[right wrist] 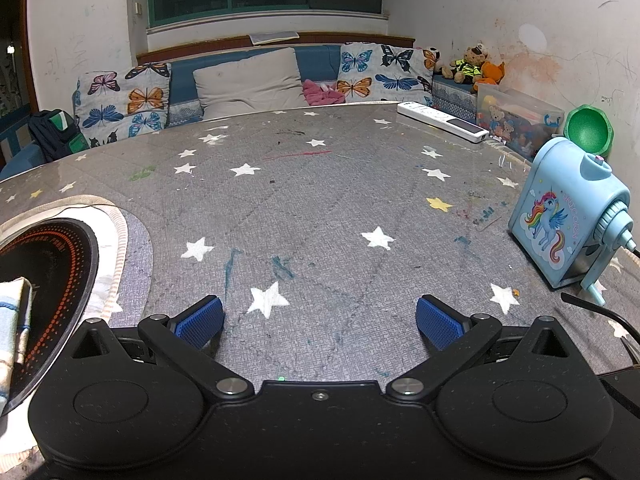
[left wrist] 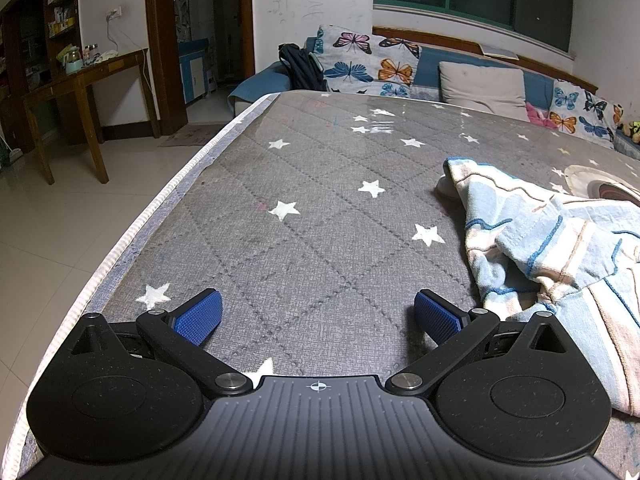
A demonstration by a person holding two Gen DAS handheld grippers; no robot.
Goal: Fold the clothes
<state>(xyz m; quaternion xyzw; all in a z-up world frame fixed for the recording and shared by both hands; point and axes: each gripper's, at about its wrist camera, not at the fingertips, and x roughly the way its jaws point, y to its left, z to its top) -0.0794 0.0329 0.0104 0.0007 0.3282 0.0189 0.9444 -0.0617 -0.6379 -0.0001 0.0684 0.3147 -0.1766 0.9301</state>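
Observation:
A crumpled light-blue and cream garment (left wrist: 552,248) lies on the grey star-patterned table (left wrist: 320,216), at the right of the left wrist view. My left gripper (left wrist: 318,314) is open and empty, low over the table, with the garment just right of its right finger. In the right wrist view my right gripper (right wrist: 319,320) is open and empty over bare table (right wrist: 320,208). An edge of the garment (right wrist: 14,320) shows at the far left, lying on a black induction hob (right wrist: 52,264).
A blue unicorn pencil sharpener (right wrist: 568,220) stands at the right, with a green bowl (right wrist: 588,130) and a toy box (right wrist: 520,120) behind it. A white remote (right wrist: 442,120) lies at the back. A sofa with butterfly cushions (right wrist: 120,100) runs behind the table. The table's left edge (left wrist: 152,216) drops to the floor.

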